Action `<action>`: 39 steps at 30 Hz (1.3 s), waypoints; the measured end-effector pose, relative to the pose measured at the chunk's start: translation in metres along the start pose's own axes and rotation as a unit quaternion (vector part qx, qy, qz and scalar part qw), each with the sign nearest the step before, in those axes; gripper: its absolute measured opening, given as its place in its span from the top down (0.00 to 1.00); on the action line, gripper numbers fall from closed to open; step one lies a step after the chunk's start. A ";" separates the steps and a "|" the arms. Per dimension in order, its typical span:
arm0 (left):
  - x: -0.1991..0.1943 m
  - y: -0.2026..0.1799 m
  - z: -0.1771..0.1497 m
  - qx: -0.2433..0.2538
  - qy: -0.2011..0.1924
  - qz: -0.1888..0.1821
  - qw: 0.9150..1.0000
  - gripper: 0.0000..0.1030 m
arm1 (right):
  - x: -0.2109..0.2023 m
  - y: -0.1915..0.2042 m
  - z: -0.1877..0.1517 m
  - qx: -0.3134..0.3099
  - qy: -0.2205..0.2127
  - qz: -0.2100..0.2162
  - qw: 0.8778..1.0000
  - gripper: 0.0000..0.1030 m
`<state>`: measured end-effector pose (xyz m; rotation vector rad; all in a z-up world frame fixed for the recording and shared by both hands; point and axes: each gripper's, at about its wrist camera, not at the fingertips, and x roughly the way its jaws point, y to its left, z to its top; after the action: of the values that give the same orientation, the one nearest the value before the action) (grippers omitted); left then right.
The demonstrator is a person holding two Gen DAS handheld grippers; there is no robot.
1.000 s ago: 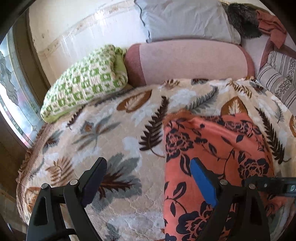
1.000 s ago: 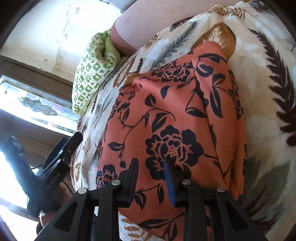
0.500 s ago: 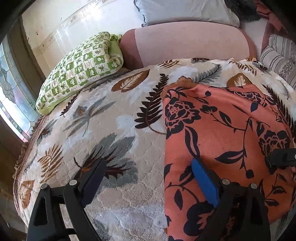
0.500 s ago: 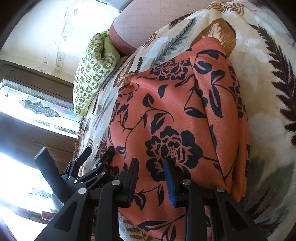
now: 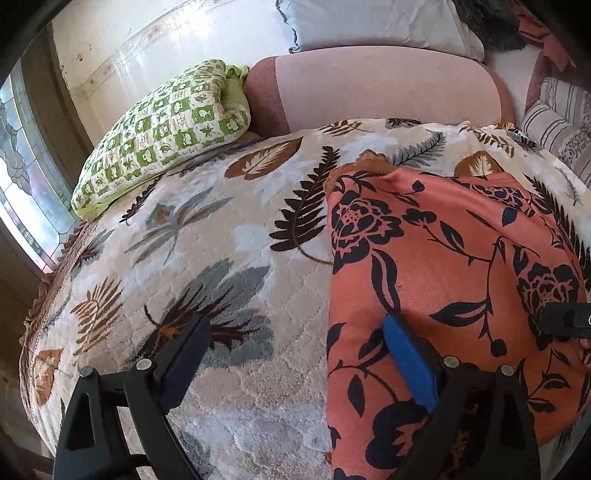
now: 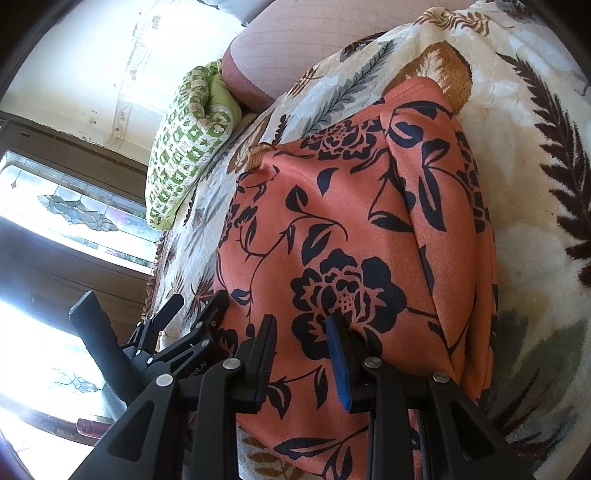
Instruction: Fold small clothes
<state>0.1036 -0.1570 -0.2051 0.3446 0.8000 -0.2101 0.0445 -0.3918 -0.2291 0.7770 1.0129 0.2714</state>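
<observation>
An orange garment with a dark floral print (image 5: 443, 266) lies flat and folded on the leaf-patterned blanket (image 5: 221, 240); it also shows in the right wrist view (image 6: 351, 221). My left gripper (image 5: 295, 354) is wide open, low over the garment's left edge, its blue right pad (image 5: 406, 362) over the cloth and its left finger (image 5: 184, 354) over the blanket. My right gripper (image 6: 301, 350) is open with a narrow gap, just above the garment's near part. The left gripper also shows in the right wrist view (image 6: 192, 314), at the garment's left edge.
A green checked pillow (image 5: 166, 129) and a pink bolster (image 5: 369, 92) lie at the head of the bed, with a grey pillow (image 5: 369, 22) behind. Striped cushions (image 5: 561, 122) sit at the far right. A stained-glass window (image 6: 74, 214) is on the left.
My left gripper has moved forward and down to the garment's left edge, so the garment looms larger. The right gripper has barely moved. Both stayed open.
</observation>
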 end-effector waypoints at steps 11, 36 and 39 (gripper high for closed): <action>0.000 0.004 -0.003 -0.028 0.007 -0.007 1.000 0.04 | -0.001 0.002 -0.005 -0.002 -0.008 -0.003 1.000 0.69; -0.007 0.007 -0.015 -0.032 0.018 -0.031 0.999 0.01 | -0.028 0.020 -0.010 -0.040 -0.065 0.006 0.997 0.50; -0.006 0.007 -0.015 -0.034 0.018 -0.031 0.999 0.00 | -0.044 0.018 -0.009 -0.041 -0.104 -0.004 0.994 0.50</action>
<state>0.0919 -0.1443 -0.2084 0.2603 0.8529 -0.2340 0.0162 -0.3984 -0.1907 0.7108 0.8036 0.2191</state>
